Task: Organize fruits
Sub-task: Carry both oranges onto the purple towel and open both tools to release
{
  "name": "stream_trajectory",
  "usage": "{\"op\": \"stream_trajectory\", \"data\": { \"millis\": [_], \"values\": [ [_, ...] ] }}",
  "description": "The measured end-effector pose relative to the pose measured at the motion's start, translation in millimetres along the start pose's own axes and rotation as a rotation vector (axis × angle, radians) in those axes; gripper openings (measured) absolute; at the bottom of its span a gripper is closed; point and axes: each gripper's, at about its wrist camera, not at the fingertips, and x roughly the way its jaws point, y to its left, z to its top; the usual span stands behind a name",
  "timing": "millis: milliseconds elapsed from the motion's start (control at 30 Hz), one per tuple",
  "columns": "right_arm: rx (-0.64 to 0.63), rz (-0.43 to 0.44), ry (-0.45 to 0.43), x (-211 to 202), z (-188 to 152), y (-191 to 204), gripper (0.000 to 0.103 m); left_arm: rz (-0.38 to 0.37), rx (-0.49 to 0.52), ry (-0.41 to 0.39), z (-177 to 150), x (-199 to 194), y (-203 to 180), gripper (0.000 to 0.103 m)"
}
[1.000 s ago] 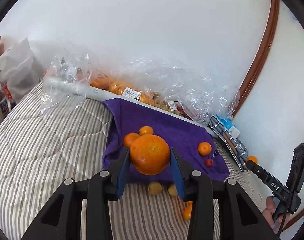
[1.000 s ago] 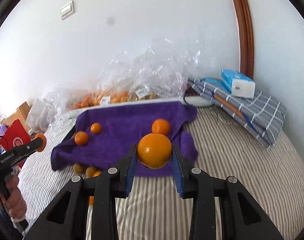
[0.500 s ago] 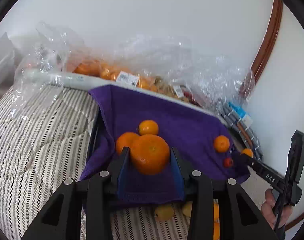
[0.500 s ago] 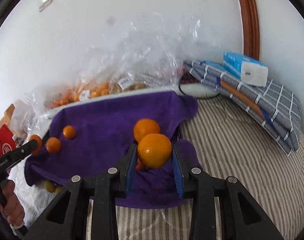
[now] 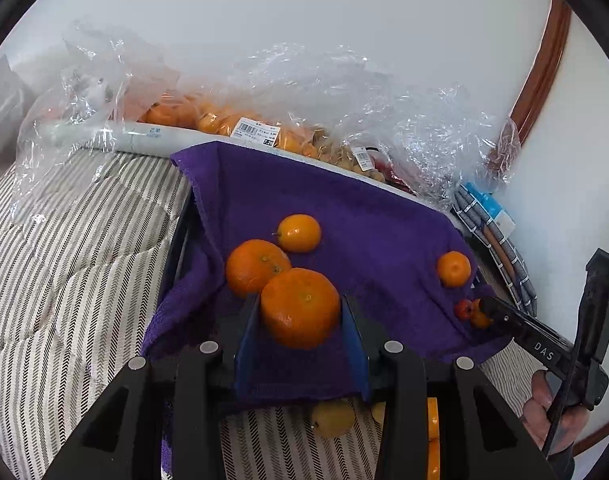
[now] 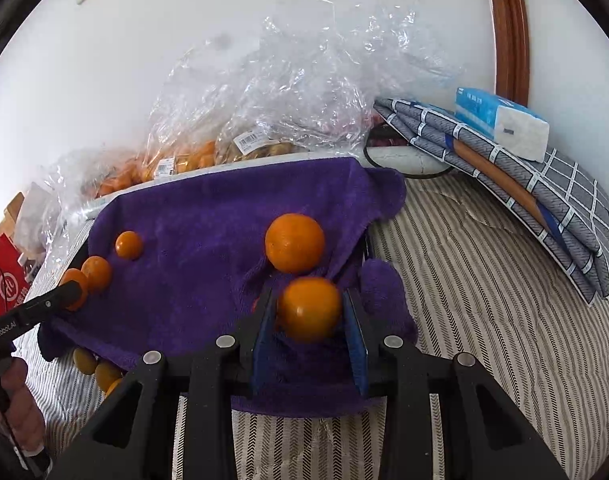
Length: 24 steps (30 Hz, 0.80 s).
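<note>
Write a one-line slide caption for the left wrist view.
Left gripper holds a large orange above the purple towel, beside two smaller oranges.

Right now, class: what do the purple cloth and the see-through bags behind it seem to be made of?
Purple cloth: probably terry or microfibre towelling, matte, with a fuzzy nap and soft folds. Bags: thin clear plastic film, glossy, with crinkles, glints and fruit showing through.

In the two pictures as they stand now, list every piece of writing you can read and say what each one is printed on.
"DAS": white letters on the right gripper, along its black arm.
"enRobot.AI": on the left gripper, start cut off.
White round emblem on the red bag: a sign, not readable.
Barcode labels on the plastic fruit bags: print too small to read.
Blue tissue pack: print blurred.
</note>
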Motion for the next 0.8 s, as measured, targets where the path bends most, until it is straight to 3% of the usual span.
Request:
{"op": "stream_trajectory", "data": {
  "millis": [333, 667, 800],
  "values": [
    [-0.04, -0.01, -0.05, -8, 1, 10, 0.045, 0.023, 0.034, -0.002, -2, 1, -4, 0.039],
    [-0.037, 0.005, -0.112, -28, -4, 13, 0.045, -0.016, 0.019, -0.019, 0, -10, -1, 0.053],
    [-0.035, 0.033, -0.114, -44, -9, 22, 0.037, -0.018, 0.025, -0.059, -2, -19, -1, 0.057]
  ]
}}
